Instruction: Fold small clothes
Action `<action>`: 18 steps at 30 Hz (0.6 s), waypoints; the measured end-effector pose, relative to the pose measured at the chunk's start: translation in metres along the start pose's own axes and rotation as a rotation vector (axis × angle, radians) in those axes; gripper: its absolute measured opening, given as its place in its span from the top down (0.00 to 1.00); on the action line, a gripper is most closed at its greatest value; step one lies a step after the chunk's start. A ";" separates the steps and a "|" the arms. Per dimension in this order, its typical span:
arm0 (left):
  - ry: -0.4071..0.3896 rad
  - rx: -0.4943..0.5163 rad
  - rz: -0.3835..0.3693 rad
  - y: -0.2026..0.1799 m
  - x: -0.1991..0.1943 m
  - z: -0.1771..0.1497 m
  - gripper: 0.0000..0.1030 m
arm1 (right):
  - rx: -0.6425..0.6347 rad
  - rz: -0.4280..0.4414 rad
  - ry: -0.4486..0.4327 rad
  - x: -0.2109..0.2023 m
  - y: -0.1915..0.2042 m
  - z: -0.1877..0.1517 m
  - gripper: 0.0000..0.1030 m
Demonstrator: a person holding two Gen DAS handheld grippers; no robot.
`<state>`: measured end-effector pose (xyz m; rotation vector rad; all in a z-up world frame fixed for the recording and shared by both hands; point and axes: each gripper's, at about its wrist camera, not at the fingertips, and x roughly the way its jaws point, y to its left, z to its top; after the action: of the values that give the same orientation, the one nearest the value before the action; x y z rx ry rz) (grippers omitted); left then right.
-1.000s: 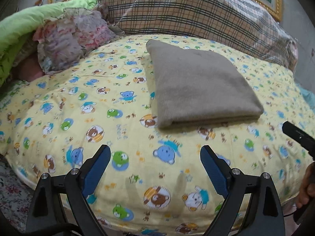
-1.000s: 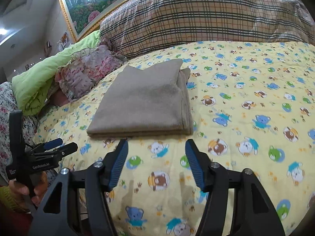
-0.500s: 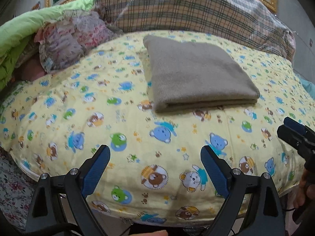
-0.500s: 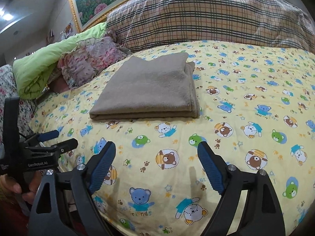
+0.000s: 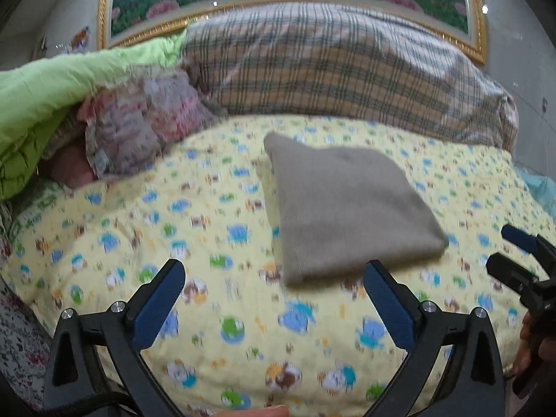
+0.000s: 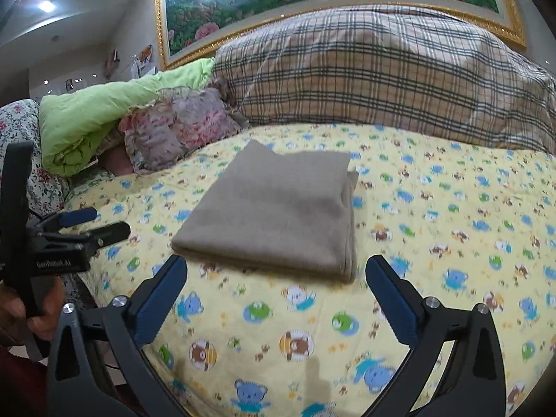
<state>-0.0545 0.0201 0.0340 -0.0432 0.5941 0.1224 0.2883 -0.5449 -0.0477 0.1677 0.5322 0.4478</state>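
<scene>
A bed (image 6: pixel 451 243) covered in a yellow cartoon-bear sheet carries a plaid pillow (image 6: pixel 382 69) at its head and a folded taupe garment (image 6: pixel 278 215) lying flat near the middle. The left gripper (image 5: pixel 274 299) and right gripper (image 6: pixel 276 295) hover over the bed's near edge, jaws spread wide and clear of the cloth.

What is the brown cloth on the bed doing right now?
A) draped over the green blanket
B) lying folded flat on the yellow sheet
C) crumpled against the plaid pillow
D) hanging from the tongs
B: the brown cloth lies folded on the yellow sheet, with both tongs open and away from it.
</scene>
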 end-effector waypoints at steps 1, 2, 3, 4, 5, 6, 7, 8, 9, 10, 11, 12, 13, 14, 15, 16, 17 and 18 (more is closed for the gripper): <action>-0.009 0.005 0.002 -0.001 0.002 0.002 0.00 | 0.001 -0.005 -0.002 0.002 -0.001 0.001 0.01; -0.008 0.011 0.006 -0.002 0.004 0.003 0.00 | 0.002 -0.009 0.000 0.006 -0.002 0.001 0.01; -0.003 0.017 0.010 -0.003 0.007 0.003 0.00 | 0.005 -0.009 0.006 0.009 -0.003 0.000 0.01; 0.008 0.020 0.011 -0.004 0.012 0.003 0.00 | 0.010 -0.013 0.012 0.014 -0.005 -0.001 0.01; 0.018 0.021 0.012 -0.004 0.017 0.002 0.00 | 0.016 -0.016 0.018 0.018 -0.007 -0.002 0.01; 0.029 0.020 0.014 -0.006 0.021 0.000 0.00 | 0.024 -0.017 0.025 0.022 -0.008 -0.004 0.01; 0.040 0.019 0.014 -0.006 0.026 -0.003 0.00 | 0.028 -0.019 0.029 0.025 -0.009 -0.005 0.01; 0.054 0.020 0.015 -0.007 0.032 -0.006 0.00 | 0.031 -0.017 0.035 0.029 -0.009 -0.007 0.01; 0.068 0.019 0.017 -0.009 0.036 -0.010 0.00 | 0.031 -0.014 0.038 0.032 -0.009 -0.009 0.01; 0.080 0.018 0.016 -0.010 0.040 -0.013 0.00 | 0.029 -0.012 0.042 0.034 -0.010 -0.010 0.01; 0.090 0.017 0.015 -0.010 0.044 -0.015 0.00 | 0.025 -0.014 0.046 0.038 -0.009 -0.012 0.01; 0.103 0.018 0.015 -0.012 0.049 -0.019 0.00 | 0.022 -0.017 0.053 0.042 -0.010 -0.014 0.01; 0.112 0.021 0.015 -0.013 0.052 -0.021 0.00 | 0.022 -0.020 0.061 0.046 -0.010 -0.015 0.01; 0.121 0.024 0.014 -0.013 0.055 -0.023 0.00 | 0.024 -0.021 0.068 0.049 -0.010 -0.017 0.01; 0.132 0.027 0.015 -0.014 0.059 -0.025 0.00 | 0.030 -0.020 0.076 0.052 -0.011 -0.018 0.01; 0.139 0.028 0.016 -0.015 0.061 -0.027 0.00 | 0.036 -0.018 0.079 0.053 -0.011 -0.019 0.01; 0.146 0.028 0.016 -0.015 0.064 -0.028 0.01 | 0.043 -0.017 0.082 0.055 -0.012 -0.020 0.01; 0.152 0.026 0.015 -0.014 0.067 -0.029 0.01 | 0.045 -0.019 0.083 0.056 -0.013 -0.021 0.01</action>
<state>-0.0141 0.0106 -0.0271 -0.0233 0.7480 0.1266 0.3254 -0.5300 -0.0945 0.1879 0.6253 0.4260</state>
